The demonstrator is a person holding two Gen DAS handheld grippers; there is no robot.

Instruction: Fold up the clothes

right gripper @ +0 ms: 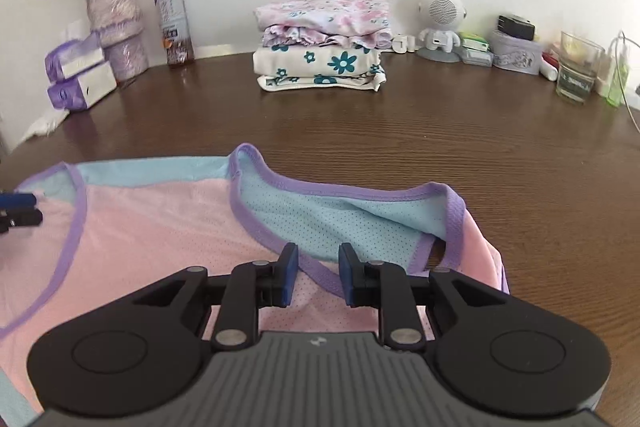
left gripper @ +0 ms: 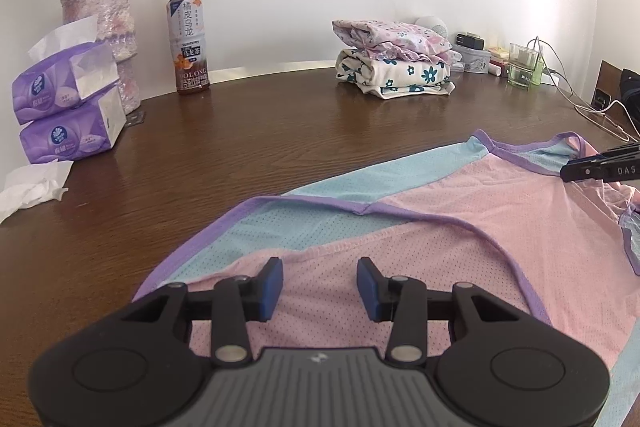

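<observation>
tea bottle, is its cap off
No, the tea bottle stands upright with its white cap on.

Far ahead of the fingers, left, stand a vase of roses (left gripper: 105, 15), an oolong tea bottle (left gripper: 188, 39) and stacked tissue packs (left gripper: 66, 107); far right, a drinking glass (right gripper: 578, 67).
</observation>
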